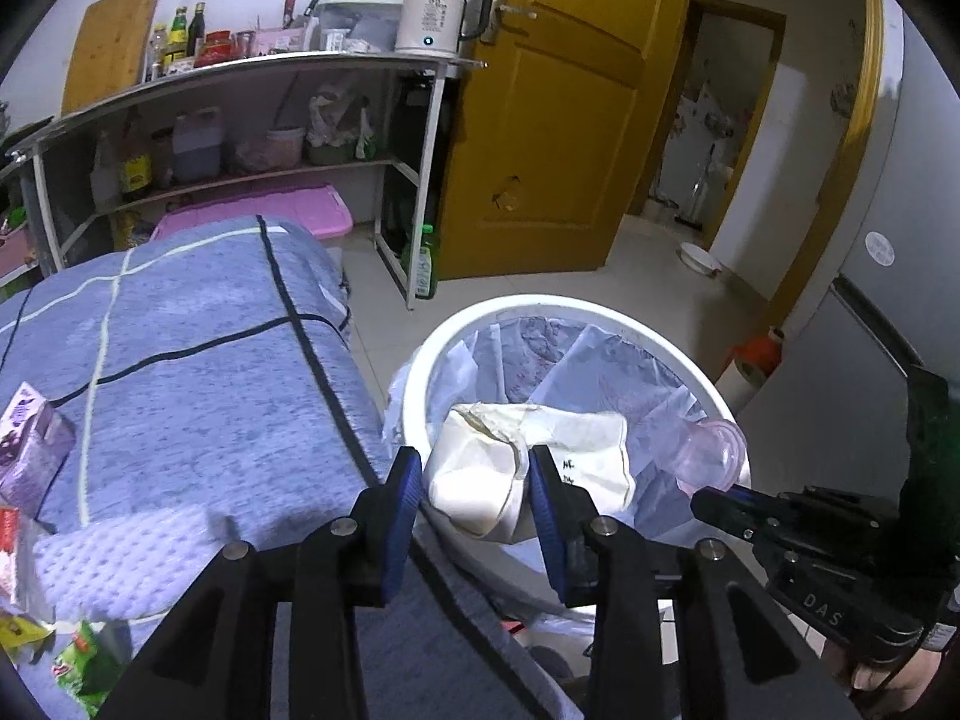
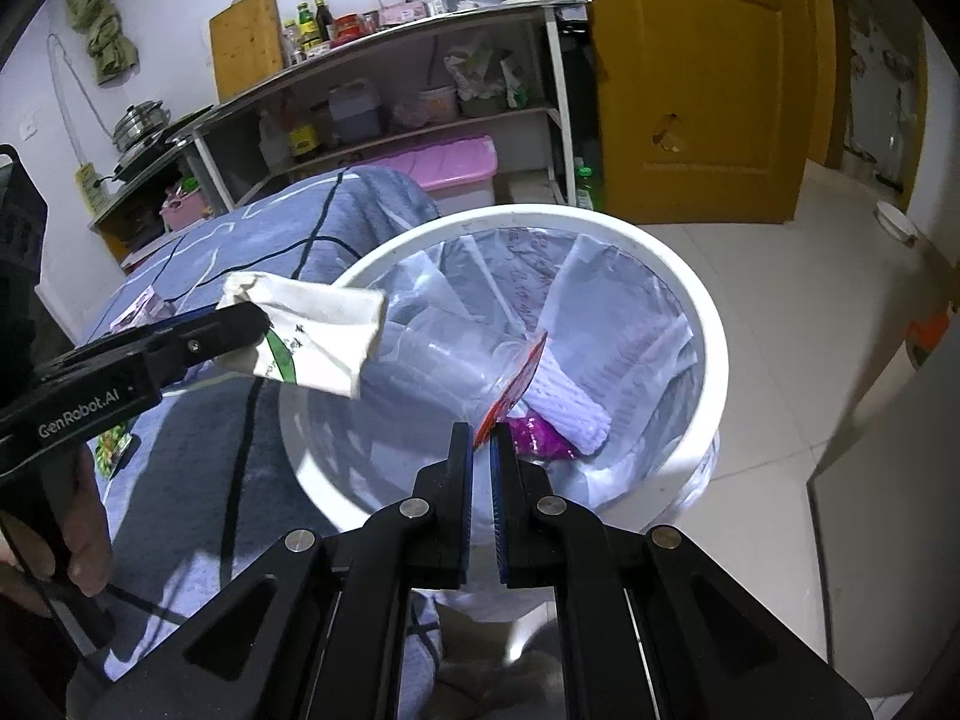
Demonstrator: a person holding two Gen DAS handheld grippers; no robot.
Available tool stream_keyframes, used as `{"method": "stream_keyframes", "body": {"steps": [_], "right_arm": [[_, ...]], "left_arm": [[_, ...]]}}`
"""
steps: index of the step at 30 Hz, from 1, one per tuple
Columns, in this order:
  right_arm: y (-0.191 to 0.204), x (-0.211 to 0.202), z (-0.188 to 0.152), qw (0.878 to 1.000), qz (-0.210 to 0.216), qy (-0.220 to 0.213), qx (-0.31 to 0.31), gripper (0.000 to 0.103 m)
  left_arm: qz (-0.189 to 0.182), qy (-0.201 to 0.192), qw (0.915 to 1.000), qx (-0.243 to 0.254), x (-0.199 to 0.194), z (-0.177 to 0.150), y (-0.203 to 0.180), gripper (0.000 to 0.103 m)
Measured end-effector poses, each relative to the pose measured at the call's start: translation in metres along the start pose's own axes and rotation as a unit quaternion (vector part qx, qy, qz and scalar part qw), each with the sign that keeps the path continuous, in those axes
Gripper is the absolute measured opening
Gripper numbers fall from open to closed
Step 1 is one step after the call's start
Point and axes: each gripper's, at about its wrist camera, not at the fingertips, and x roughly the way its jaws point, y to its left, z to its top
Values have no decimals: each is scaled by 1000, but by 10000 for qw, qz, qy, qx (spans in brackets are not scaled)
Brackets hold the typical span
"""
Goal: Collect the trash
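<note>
My left gripper (image 1: 471,474) is shut on a crumpled white paper carton (image 1: 528,468) and holds it over the near rim of the white trash bin (image 1: 414,396). The carton also shows in the right wrist view (image 2: 312,336), held over the bin's left rim. My right gripper (image 2: 482,438) is shut on a clear plastic cup (image 2: 456,366) by its torn red-printed lid and holds it over the lined bin (image 2: 708,336). The cup also shows in the left wrist view (image 1: 711,453). Purple and white trash (image 2: 564,420) lies inside the bin.
A table with a blue checked cloth (image 1: 198,360) stands left of the bin, with a purple carton (image 1: 30,444) and green wrappers (image 1: 84,666) on it. A metal shelf (image 1: 240,72) with bottles and a kettle stands behind. A yellow door (image 1: 558,120) is at the back.
</note>
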Motion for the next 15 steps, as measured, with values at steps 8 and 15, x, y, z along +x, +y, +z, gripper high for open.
{"method": "stream_keyframes", "body": {"steps": [8,15], "right_arm": [[-3,3,-1,10000,-18,-8,77,34],[-2,-3,-2,9999,-30,-105,97,34]], "left_arm": [[-98,112,9999,1,8,0,-1,38],[-156,49,9998,-73,-1,1,1,40]]}}
